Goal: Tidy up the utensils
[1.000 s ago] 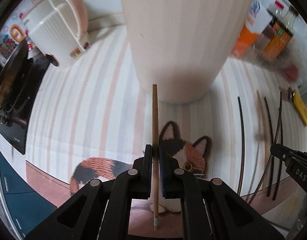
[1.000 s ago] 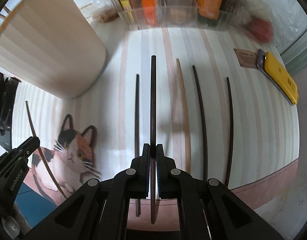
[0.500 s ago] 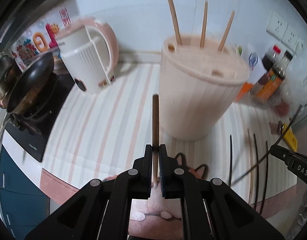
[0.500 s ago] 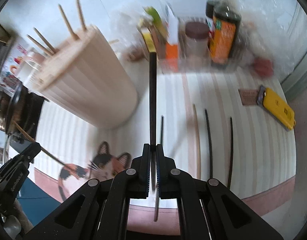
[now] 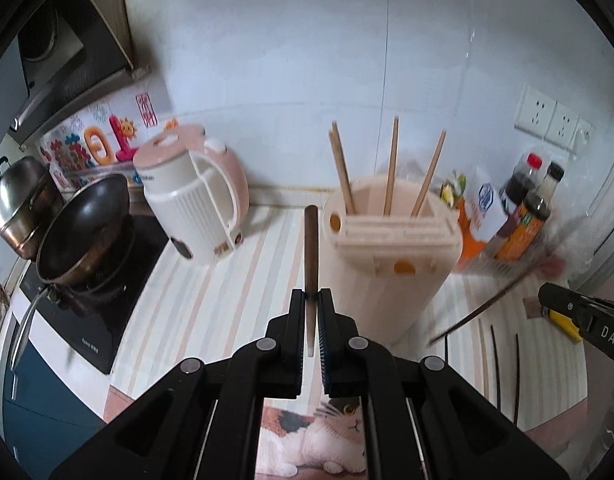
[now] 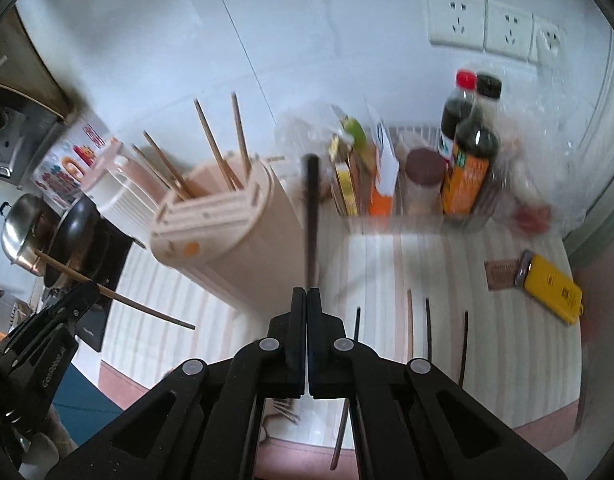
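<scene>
My left gripper [image 5: 311,300] is shut on a light brown chopstick [image 5: 310,248] that points up and away, just left of the beige utensil holder [image 5: 391,276]. Several wooden chopsticks [image 5: 391,168] stand in the holder's slots. My right gripper [image 6: 307,294] is shut on a dark chopstick [image 6: 311,216], held in the air beside the holder [image 6: 235,240]. Several dark and brown chopsticks [image 6: 427,328] lie on the striped mat [image 6: 447,264]. Each view shows the other gripper at its edge: the right one [image 5: 547,294], and the left one [image 6: 93,286] with its brown stick [image 6: 119,298].
A pink and white kettle [image 5: 195,204] stands left of the holder, with a wok [image 5: 83,224] and a steel pot [image 5: 19,204] on the hob. Sauce bottles [image 6: 467,160] and boxes crowd a clear tray at the back right. A yellow case [image 6: 551,288] lies at the mat's right.
Both grippers have risen from the mat with their chopsticks and tilted up. The holder's top and the wall have come into view, where the cat mat filled the frames before.
</scene>
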Demonstrator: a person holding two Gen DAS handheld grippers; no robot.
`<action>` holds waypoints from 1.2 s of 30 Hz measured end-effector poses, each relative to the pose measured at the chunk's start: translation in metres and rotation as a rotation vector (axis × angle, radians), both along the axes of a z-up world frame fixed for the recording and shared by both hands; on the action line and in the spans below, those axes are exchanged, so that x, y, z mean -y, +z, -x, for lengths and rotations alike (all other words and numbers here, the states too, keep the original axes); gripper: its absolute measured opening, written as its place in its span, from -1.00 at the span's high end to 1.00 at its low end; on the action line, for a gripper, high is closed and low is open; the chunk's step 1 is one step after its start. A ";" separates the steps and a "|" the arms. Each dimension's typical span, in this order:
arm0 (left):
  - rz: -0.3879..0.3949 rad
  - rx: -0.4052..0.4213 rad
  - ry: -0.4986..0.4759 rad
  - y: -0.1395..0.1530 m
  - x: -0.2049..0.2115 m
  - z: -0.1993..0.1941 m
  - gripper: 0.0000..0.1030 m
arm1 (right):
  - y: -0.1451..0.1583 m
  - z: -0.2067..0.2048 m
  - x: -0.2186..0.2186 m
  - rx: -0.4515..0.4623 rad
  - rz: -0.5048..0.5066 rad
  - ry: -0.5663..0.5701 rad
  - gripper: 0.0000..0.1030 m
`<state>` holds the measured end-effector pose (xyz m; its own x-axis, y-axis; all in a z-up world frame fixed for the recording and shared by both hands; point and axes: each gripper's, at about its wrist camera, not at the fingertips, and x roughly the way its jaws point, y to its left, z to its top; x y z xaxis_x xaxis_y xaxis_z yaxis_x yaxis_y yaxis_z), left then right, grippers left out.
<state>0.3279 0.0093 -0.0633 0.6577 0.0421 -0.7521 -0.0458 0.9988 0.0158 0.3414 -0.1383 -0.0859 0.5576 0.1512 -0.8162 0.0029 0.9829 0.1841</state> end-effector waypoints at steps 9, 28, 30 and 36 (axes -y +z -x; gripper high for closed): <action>0.013 -0.027 0.053 -0.019 -0.011 -0.017 0.93 | -0.054 -0.028 0.027 -0.187 -0.158 -0.030 0.90; -0.016 -0.242 0.285 -0.122 -0.068 -0.077 0.99 | -0.193 -0.164 0.036 -0.263 -0.156 -0.143 0.49; -0.001 -0.247 0.274 -0.120 -0.071 -0.074 0.99 | -0.205 -0.171 0.033 -0.286 -0.146 -0.147 0.75; 0.165 -0.299 0.256 -0.126 -0.086 -0.059 0.68 | -0.192 -0.147 0.022 -0.285 -0.080 -0.121 0.89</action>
